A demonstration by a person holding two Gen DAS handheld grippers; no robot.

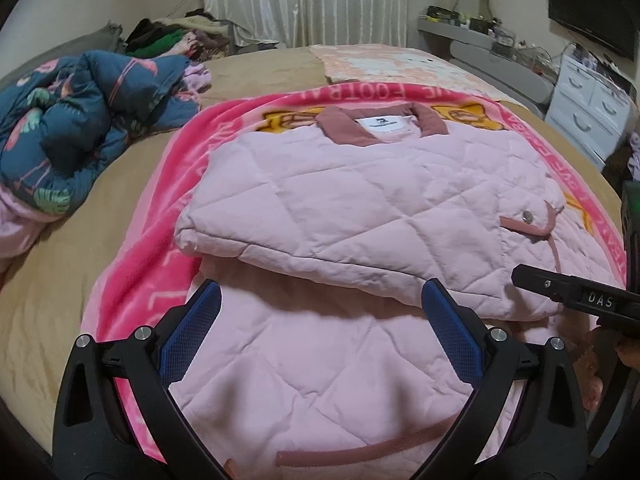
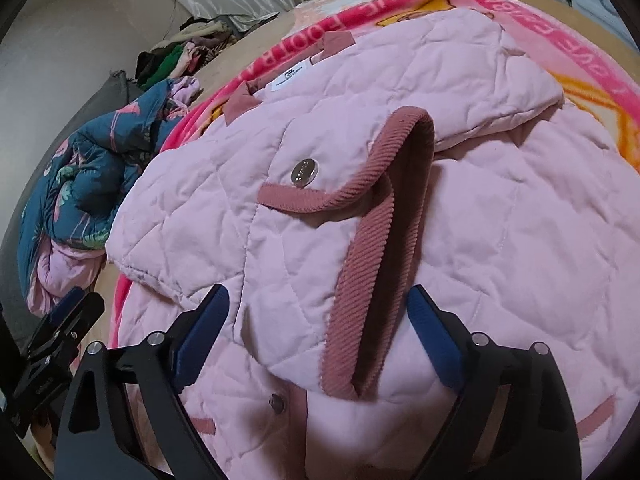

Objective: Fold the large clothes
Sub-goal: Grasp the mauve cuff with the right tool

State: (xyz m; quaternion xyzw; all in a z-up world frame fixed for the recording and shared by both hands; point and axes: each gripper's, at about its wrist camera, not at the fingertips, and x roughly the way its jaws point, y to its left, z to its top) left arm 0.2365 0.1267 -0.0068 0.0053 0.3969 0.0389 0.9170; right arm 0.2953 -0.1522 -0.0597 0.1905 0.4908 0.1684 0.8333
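A pink quilted jacket with dusty-rose corduroy trim lies on a bright pink blanket on the bed, its sleeves folded across the body and its collar at the far end. My left gripper is open and empty, low over the jacket's near hem. My right gripper is open and empty, hovering over a folded sleeve's cuff with a metal snap. The right gripper also shows at the right edge of the left wrist view. The left gripper shows at the lower left of the right wrist view.
A crumpled blue floral duvet lies on the bed's left side, with a pile of clothes behind it. A tan sheet covers the bed. White drawers and a wall television stand at the right.
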